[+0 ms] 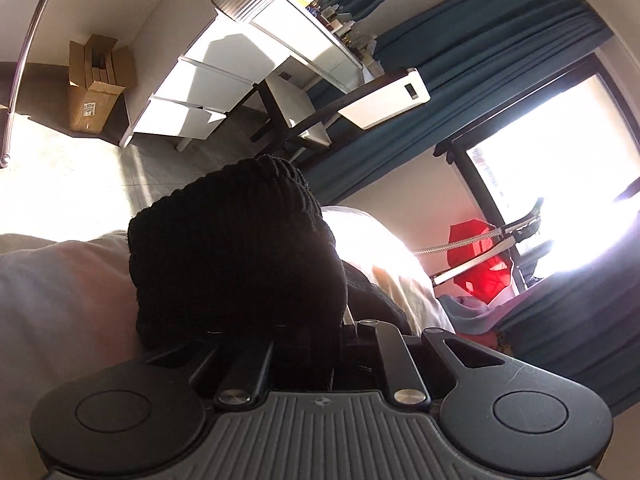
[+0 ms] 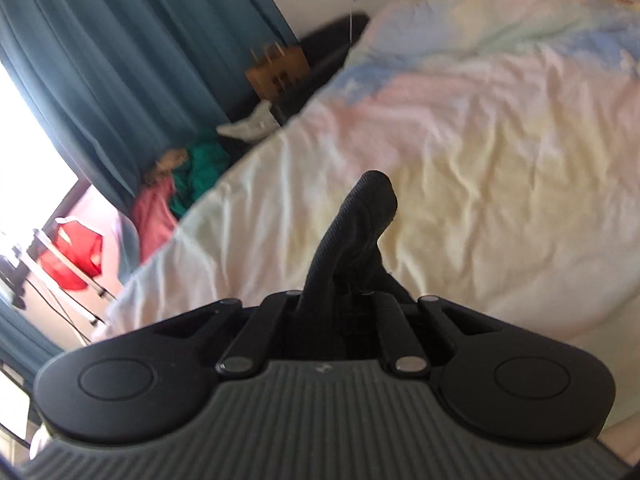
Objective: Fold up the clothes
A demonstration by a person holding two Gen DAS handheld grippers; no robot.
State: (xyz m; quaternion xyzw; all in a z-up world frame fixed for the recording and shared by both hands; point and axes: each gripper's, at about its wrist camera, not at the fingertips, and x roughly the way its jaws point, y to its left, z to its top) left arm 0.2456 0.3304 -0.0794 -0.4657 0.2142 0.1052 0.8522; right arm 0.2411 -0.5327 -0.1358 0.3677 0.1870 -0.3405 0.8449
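Observation:
A black knitted garment [image 1: 236, 252] fills the middle of the left wrist view. It bunches over my left gripper [image 1: 304, 332], which is shut on it and holds it above the bed; the fingertips are hidden by the cloth. In the right wrist view another part of the black garment [image 2: 356, 232] sticks up in a narrow fold from my right gripper [image 2: 336, 300], which is shut on it above the pastel bedspread [image 2: 500, 140].
A white desk with drawers [image 1: 208, 80] and a cardboard box [image 1: 96, 84] stand on the floor beyond the bed. Teal curtains [image 2: 120, 60] hang by a bright window [image 1: 560, 168]. A red item [image 2: 72, 256] and a pile of clothes [image 2: 188, 176] lie beside the bed.

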